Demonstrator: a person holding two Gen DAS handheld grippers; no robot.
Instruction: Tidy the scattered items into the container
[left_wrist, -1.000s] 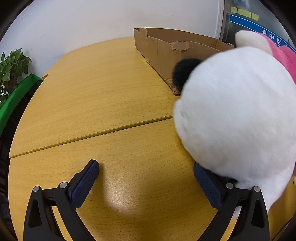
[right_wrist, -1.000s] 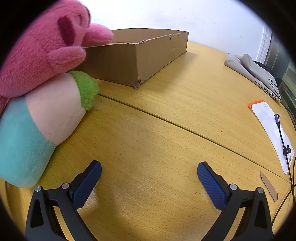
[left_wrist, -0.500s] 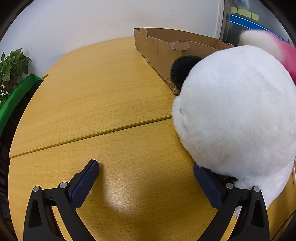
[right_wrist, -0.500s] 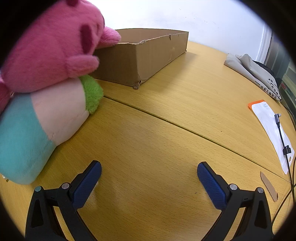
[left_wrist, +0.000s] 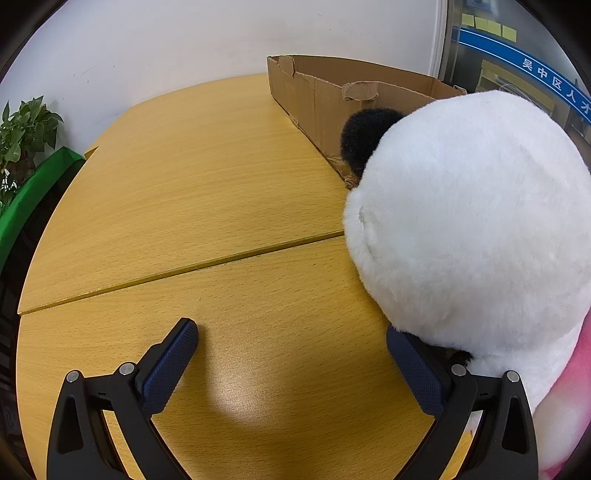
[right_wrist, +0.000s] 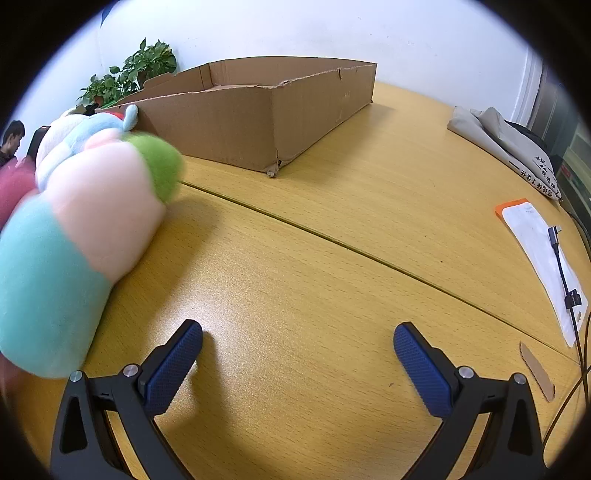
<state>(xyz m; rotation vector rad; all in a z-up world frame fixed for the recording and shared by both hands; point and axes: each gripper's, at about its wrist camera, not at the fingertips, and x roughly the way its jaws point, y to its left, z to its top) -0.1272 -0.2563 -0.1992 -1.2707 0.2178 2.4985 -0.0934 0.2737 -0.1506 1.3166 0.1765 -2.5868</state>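
A big white plush panda (left_wrist: 469, 221) with a black ear (left_wrist: 365, 136) lies on the wooden table at the right of the left wrist view, resting against my left gripper's right finger (left_wrist: 413, 365). My left gripper (left_wrist: 291, 350) is open and empty. The shallow cardboard box (left_wrist: 332, 99) stands behind the panda. In the right wrist view a plush of teal, pale pink and green (right_wrist: 81, 221) lies at the left, beside the box (right_wrist: 258, 118). My right gripper (right_wrist: 297, 354) is open and empty over bare table. A pink plush edge (left_wrist: 576, 387) shows at far right.
A potted plant (left_wrist: 22, 136) and a green surface stand at the table's left edge. A grey folded bag (right_wrist: 506, 147), an orange-edged white packet (right_wrist: 535, 251) with a cable, and a cardboard scrap (right_wrist: 537, 371) lie at the right. A seam (right_wrist: 369, 254) crosses the table.
The pink plush that lay on top of the teal one has dropped away to the left, out of the right wrist view. The panda has shifted slightly. Both grippers stay open.
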